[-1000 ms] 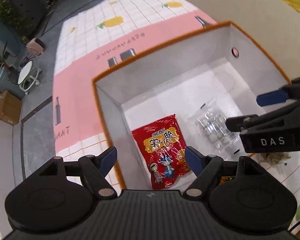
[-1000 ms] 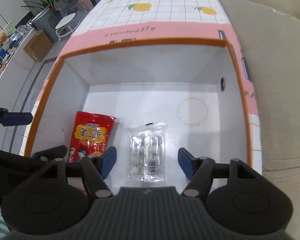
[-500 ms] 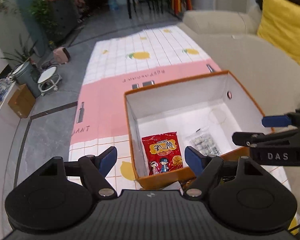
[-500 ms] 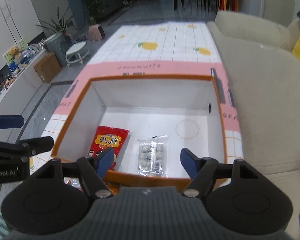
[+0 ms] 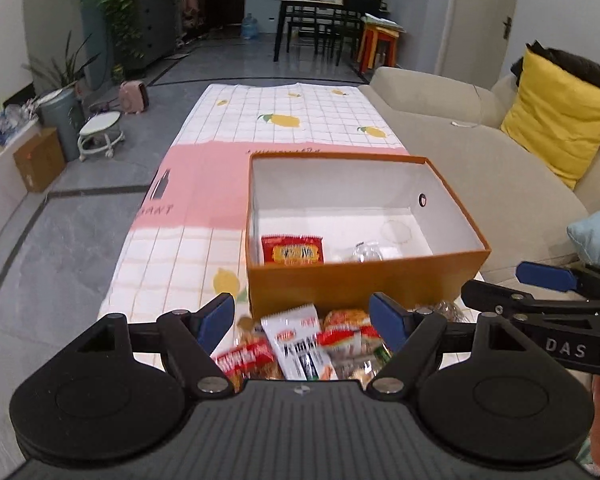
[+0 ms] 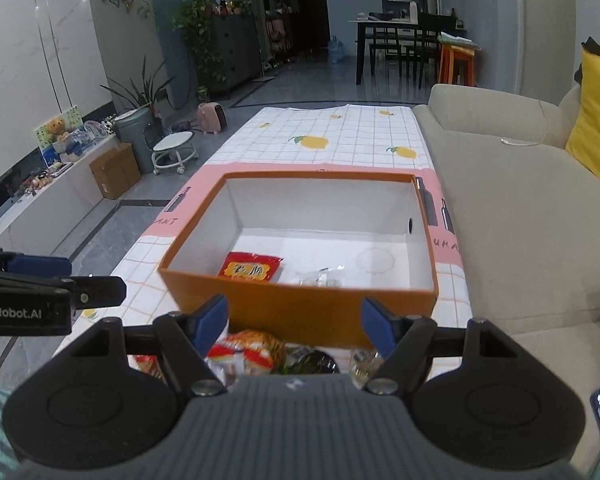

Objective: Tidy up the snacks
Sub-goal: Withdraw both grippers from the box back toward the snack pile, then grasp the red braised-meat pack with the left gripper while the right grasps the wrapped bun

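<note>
**Both grippers empty behind the snack box**

The left gripper point(image 5: 302, 316) and right gripper point(image 6: 295, 318) stood wide open, nothing between their blue pads; the right's jaws had just been opening. The orange box point(image 6: 300, 312) sat on the lemon-print cloth point(image 5: 236, 120), holding a red snack packet point(image 6: 250, 268) and a clear packet point(image 6: 320, 278) side by side. Loose snack packets point(image 5: 300, 348) lay heaped just before the box's near wall.
</note>
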